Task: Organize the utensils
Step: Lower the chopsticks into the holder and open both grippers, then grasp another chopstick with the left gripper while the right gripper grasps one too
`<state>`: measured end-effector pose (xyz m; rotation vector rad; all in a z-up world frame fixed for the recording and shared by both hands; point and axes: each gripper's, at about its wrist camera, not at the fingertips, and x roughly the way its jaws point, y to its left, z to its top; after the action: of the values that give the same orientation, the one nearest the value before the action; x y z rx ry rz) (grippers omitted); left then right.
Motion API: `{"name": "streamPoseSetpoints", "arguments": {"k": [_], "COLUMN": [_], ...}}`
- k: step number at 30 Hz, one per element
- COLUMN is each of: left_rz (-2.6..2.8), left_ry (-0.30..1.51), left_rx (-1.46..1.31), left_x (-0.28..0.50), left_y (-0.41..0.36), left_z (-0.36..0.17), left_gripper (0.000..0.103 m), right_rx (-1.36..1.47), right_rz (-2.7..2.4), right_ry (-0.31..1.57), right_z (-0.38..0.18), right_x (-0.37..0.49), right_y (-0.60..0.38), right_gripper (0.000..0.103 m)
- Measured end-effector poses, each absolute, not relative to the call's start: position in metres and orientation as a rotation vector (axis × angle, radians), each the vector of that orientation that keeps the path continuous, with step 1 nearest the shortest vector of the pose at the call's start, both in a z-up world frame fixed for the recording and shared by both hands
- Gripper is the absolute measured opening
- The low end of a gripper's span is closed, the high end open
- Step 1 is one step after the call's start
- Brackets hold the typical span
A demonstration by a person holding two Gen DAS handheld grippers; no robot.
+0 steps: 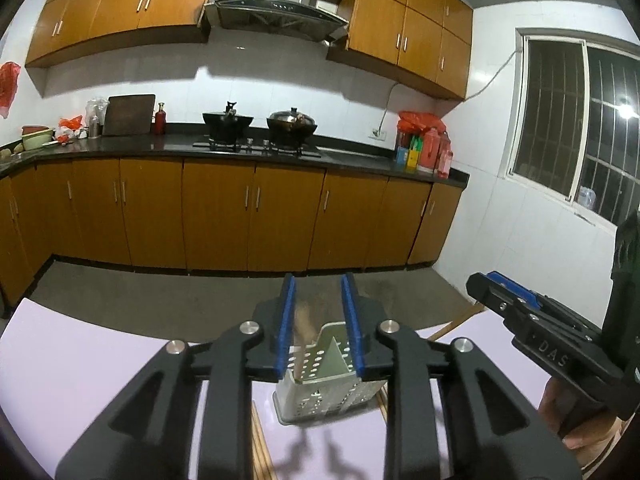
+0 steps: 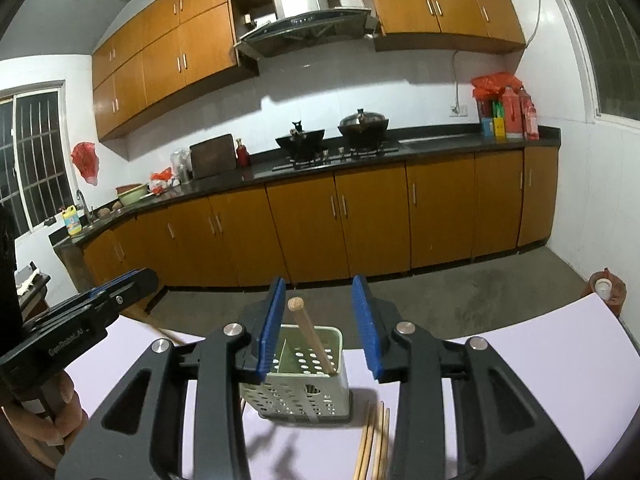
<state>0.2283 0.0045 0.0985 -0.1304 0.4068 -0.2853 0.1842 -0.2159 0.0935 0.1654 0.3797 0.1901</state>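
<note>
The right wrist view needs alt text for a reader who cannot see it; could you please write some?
A perforated utensil holder stands on a lilac table with one wooden stick leaning inside, framed by the open right gripper. Loose chopsticks lie beside it; the left gripper is at left, kitchen cabinets behind.

Utensil holder [image 2: 304, 392]: pale green-white, walls dotted with round holes. Wooden stick [image 2: 312, 336] in it: light brown. Chopsticks [image 2: 374, 440] near right of holder: pale tan wood. Table [image 2: 520, 360]: pale lilac, plain. Left gripper [image 1: 319, 320] and right gripper [image 2: 320, 324]: black frames, blue ribbed pads. Cabinets [image 2: 360, 216] far across: orange-brown. Countertop [image 1: 160, 146]: black, glossy. Bottles [image 2: 516, 114] at far right: red. Floor [image 1: 160, 292]: grey.
</note>
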Motion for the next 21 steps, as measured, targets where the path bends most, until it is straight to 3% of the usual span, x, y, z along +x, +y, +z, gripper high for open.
{"name": "streamPoseSetpoints", "arguments": {"k": [6,10,14,16,21], "left_rz": [-0.254,-0.174,-0.100,-0.090,-0.093], "left_ry": [0.351,0.382,0.495,0.569,0.737], "left_rx": [-0.174,-0.172,-0.130,-0.126,-0.141], "left_x": [0.194,0.166,0.149,0.144,0.131], "left_y": [0.027,0.051,0.067,0.073,0.078], "left_z": [0.111,0.095,0.050,0.019,-0.046], "left_gripper": [0.034,0.038,0.039,0.039,0.037], "right_rx": [0.164,0.147,0.145,0.158,0.175], "right_rz": [0.153,0.086,0.056,0.058,0.105], "right_ry": [0.295,0.346,0.556,0.673,0.869], "right_z": [0.114,0.096,0.029,-0.009,-0.077], "right_x": [0.146,0.128,0.127,0.128,0.127], "right_y": [-0.231,-0.248,-0.261,-0.263,-0.250], "right_gripper": [0.037,0.038,0.036,0.023,0.014]}}
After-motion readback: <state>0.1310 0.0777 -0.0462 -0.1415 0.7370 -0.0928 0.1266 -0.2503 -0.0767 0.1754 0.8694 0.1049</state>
